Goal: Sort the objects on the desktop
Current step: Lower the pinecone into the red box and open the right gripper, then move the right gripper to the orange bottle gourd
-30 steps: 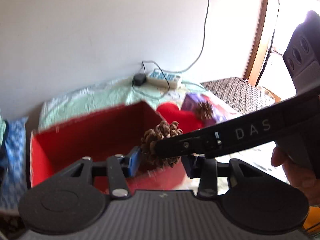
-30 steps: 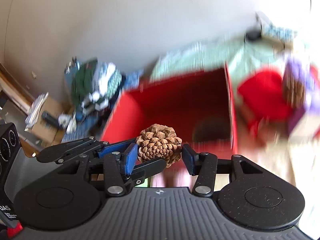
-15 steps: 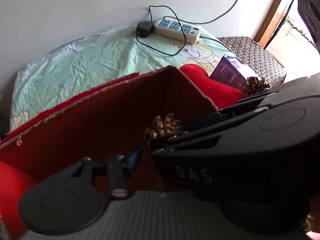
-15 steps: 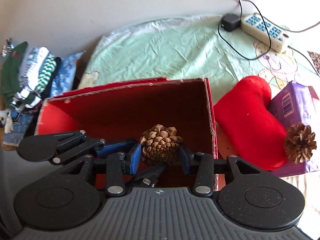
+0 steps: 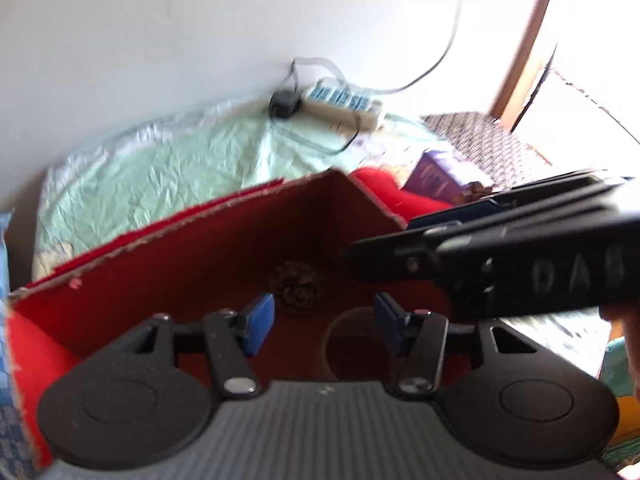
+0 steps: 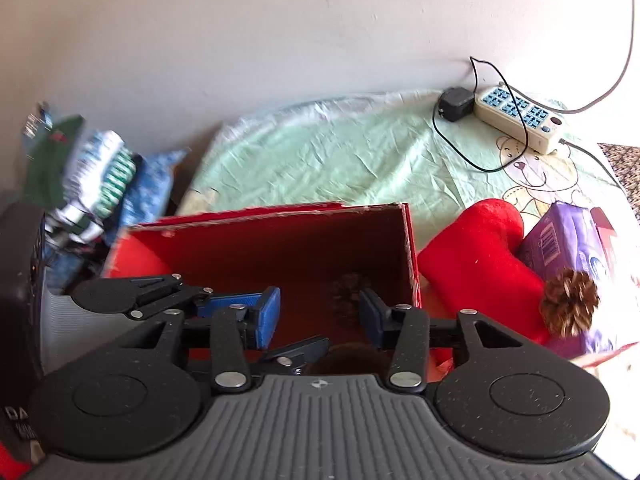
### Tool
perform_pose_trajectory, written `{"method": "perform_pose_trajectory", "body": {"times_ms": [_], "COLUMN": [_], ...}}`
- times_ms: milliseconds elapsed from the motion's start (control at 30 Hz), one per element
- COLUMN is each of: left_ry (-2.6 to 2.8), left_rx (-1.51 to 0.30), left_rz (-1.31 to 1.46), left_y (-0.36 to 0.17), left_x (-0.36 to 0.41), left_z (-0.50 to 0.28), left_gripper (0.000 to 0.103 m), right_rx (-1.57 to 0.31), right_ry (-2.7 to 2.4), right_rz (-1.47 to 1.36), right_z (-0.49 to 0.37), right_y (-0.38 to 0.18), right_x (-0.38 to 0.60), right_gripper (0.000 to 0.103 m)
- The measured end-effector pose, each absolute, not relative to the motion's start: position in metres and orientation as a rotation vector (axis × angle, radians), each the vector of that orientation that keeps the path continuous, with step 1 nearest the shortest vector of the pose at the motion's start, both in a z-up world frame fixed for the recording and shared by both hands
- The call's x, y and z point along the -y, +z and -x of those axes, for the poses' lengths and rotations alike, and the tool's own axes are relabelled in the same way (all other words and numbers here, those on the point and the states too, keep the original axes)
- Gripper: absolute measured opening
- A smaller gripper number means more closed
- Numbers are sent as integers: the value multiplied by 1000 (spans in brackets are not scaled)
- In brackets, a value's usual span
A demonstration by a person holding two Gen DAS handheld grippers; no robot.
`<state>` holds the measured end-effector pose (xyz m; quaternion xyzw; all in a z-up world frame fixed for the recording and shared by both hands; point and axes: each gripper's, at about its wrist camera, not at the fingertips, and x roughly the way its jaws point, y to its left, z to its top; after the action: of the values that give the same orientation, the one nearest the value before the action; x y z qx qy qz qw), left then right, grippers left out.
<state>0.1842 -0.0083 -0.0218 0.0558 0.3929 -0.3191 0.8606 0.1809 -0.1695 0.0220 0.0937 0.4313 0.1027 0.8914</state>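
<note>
A red cardboard box (image 5: 200, 264) (image 6: 280, 248) stands open on the green cloth. A brown pine cone (image 5: 298, 290) (image 6: 348, 296) lies on its floor, next to a tan ring-shaped roll (image 5: 329, 340). My left gripper (image 5: 324, 326) hangs over the box, its jaws opening with nothing between the blue pads. Beside it my right gripper (image 6: 320, 316) is opening too, its pads clear of the cone below. Its black fingers (image 5: 384, 256) cross the left wrist view. A second pine cone (image 6: 568, 304) rests on a purple pack (image 6: 568, 240).
A red plush piece (image 6: 476, 264) lies between the box and the purple pack. A power strip (image 6: 520, 118) with a black adapter and cables sits by the wall. Folded clothes (image 6: 100, 176) are piled at the left. A patterned stool (image 5: 480, 148) stands at the right.
The pine cone has left the right gripper's pads and now lies inside the red box. Both grippers moved in over the box and tipped down. The left jaws stand wider.
</note>
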Motion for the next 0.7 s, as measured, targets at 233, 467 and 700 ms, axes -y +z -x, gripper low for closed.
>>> {"method": "perform_pose_trajectory", "body": {"times_ms": [233,467,700], "left_ry": [-751,-729,-676], "left_rx": [-696,-940,-1019], "left_rz": [-198,-81,-92], "left_y": [-3,-60,-81], "left_x": [-18,-4,22], "left_z": [-73,-39,-24], "left_gripper": [70,64,83], "right_rx": [-809,-999,-1123], "right_ry": [297,226,191], "right_rz": [-255,-297,-246], "right_z": [-91,-76,-77], "right_y": [33,-26,-57], "right_x": [194,207,196], "right_gripper": [49,49,49]}}
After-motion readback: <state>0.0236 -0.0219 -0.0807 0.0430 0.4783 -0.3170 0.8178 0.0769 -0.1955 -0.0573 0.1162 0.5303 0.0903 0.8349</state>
